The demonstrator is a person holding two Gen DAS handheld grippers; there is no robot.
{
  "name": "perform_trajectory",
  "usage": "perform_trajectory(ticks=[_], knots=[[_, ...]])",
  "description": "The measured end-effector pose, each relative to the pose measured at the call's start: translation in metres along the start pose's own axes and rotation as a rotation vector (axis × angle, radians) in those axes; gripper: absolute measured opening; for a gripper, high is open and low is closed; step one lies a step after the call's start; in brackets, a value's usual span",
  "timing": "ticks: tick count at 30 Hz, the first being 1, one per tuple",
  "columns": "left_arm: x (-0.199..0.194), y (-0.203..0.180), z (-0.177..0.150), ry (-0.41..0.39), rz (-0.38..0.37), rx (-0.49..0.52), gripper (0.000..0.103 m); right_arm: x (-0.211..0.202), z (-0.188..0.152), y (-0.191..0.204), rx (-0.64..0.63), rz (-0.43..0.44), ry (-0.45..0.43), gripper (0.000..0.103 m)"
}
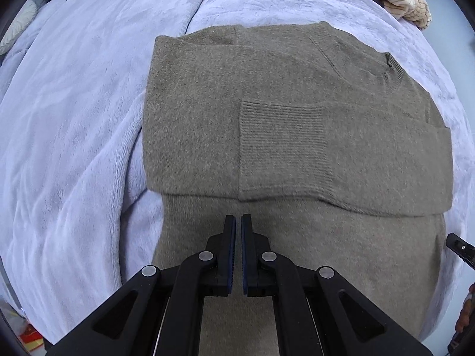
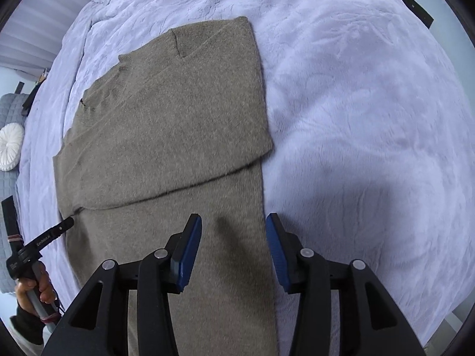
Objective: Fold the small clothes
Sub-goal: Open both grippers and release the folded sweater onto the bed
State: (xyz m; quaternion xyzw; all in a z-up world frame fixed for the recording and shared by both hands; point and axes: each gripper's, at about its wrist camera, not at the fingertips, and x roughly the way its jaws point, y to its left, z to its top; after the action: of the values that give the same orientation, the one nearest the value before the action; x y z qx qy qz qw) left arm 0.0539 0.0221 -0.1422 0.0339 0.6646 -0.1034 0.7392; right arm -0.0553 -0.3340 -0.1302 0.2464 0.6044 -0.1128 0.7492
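Basically, lavender bed (image 1: 74,118) fills both views, wide bare room left and right. Taupe sweater (image 1: 297,118) lies flat at frame centre, sleeves folded in, ribbed cuff (image 1: 285,145) on top; unfolded lower body runs to the bottom edge. Left gripper (image 1: 238,222) hovers over that lower part, jaws closed on nothing. Right gripper (image 2: 234,225) has jaws open, straddling the sweater's right edge. Risk, as I judge it: pinching only the top layer, or dragging plush blanket, would skew the fold.
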Motion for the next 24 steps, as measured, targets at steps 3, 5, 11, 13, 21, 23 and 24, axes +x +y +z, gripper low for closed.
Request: perform_trajectory(ticks=[3,5,11,13,21,23,24], knots=[[-0.011,-0.009,-0.01,0.005,0.004,0.006,0.004,-0.003,-0.004,0.004,0.002,0.009,0.011,0.058],[-0.016,-0.025,-0.011,0.01,0.006,0.008,0.004,-0.007,-0.008,0.008,0.0,0.019,0.016,0.058],[-0.03,-0.043,-0.023,0.036,0.024,0.022,0.004,-0.015,-0.014,0.015,-0.014,0.037,0.034,0.064],[-0.033,-0.048,-0.028,0.05,0.029,0.023,0.004,-0.016,-0.016,0.016,-0.014,0.044,0.047,0.066],[-0.048,-0.051,-0.059,0.101,0.038,-0.015,0.004,-0.02,-0.028,0.022,-0.031,0.075,0.08,0.076],[-0.049,-0.052,-0.068,0.11,0.049,-0.014,0.004,-0.021,-0.031,0.022,-0.036,0.084,0.086,0.076],[-0.049,-0.052,-0.071,0.112,0.052,-0.015,0.004,-0.021,-0.032,0.023,-0.038,0.087,0.088,0.076]])
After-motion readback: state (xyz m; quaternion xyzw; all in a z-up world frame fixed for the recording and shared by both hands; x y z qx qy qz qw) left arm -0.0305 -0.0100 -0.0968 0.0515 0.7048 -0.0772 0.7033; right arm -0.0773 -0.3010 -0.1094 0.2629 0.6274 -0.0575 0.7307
